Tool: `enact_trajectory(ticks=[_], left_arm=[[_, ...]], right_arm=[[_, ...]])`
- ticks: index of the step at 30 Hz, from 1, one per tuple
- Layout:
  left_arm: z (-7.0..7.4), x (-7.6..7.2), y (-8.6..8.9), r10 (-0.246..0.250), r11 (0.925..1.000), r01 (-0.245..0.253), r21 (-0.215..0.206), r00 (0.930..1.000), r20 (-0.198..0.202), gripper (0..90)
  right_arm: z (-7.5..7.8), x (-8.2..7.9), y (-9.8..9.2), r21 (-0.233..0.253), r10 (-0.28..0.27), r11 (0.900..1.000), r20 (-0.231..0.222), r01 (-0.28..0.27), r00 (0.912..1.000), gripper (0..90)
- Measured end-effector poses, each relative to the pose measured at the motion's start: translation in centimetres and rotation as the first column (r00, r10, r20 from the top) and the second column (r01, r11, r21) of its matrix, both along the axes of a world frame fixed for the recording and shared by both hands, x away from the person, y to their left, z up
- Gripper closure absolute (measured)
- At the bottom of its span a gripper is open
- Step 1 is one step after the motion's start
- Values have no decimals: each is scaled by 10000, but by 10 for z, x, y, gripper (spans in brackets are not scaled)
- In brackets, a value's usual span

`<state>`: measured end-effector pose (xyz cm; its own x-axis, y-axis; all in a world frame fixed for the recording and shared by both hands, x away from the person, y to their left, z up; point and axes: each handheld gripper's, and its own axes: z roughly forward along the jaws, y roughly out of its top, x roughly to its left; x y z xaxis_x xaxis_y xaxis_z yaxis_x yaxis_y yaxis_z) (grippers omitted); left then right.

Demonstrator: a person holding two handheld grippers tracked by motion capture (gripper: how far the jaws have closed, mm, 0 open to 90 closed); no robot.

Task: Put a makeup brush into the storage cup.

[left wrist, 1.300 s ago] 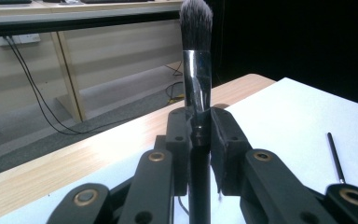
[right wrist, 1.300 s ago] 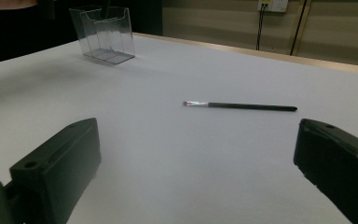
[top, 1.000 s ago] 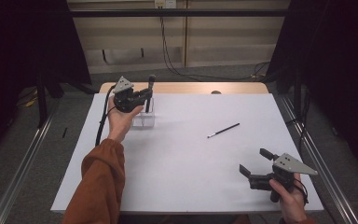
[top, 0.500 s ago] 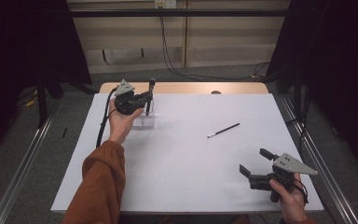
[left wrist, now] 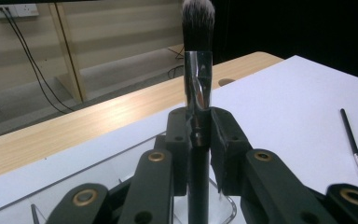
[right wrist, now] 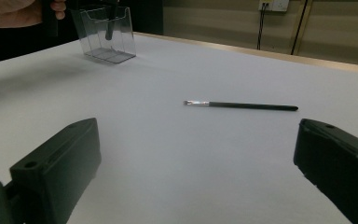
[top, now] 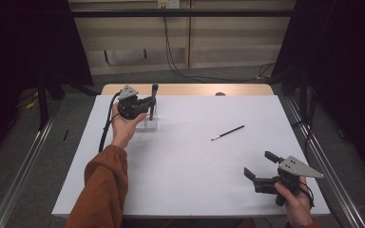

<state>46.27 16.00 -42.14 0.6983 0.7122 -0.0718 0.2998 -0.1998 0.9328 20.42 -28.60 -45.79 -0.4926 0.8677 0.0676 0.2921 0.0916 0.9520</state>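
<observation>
Here the left tool is clamped on the handle of a makeup brush, held upright with bristles up, its lower end inside the clear holder standing on the desk. Well apart from the holder, toward the person's right, a thin black brush lies flat on the white surface. Further from the holder, at the desk's near edge, the right tool rests with jaws spread wide, gripping nothing.
</observation>
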Motion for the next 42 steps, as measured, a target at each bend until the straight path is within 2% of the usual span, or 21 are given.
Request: enact_trajectory(ticks=[8,18,24,28,32,34,38,41,42], left_arm=[[-7,-1,2,-39,10000,40,88,9999,-152,785],[-8,-2,3,-26,9997,34,232,9994,-339,782],[-8,-2,4,88,9997,-83,241,9998,-184,750],[-9,-3,4,-56,9995,62,305,9998,-178,725],[-8,-4,5,5,9997,0,235,9998,-219,677],[-7,-5,5,96,9999,-95,49,9996,-248,643],[-5,-9,6,284,9995,-287,-89,9989,-369,494],[-5,-12,7,370,9992,-363,136,9980,-504,409],[-6,-13,8,349,9994,-345,80,9978,-563,379]], right_arm=[[0,0,0,14,-1,10000,-8,1,10000,1],[0,1,0,17,2,10000,0,-2,10000,1],[0,1,0,17,5,10000,0,-5,10000,1],[0,1,0,10,22,10000,7,-22,10000,1],[0,1,0,5,13,10000,3,-13,10000,1],[0,0,0,2,22,10000,19,-22,10000,1],[0,0,0,8,7,10000,11,-7,10000,1],[0,0,0,9,1,10000,12,-1,10000,1],[0,0,0,13,-3,10000,9,3,10000,1]])
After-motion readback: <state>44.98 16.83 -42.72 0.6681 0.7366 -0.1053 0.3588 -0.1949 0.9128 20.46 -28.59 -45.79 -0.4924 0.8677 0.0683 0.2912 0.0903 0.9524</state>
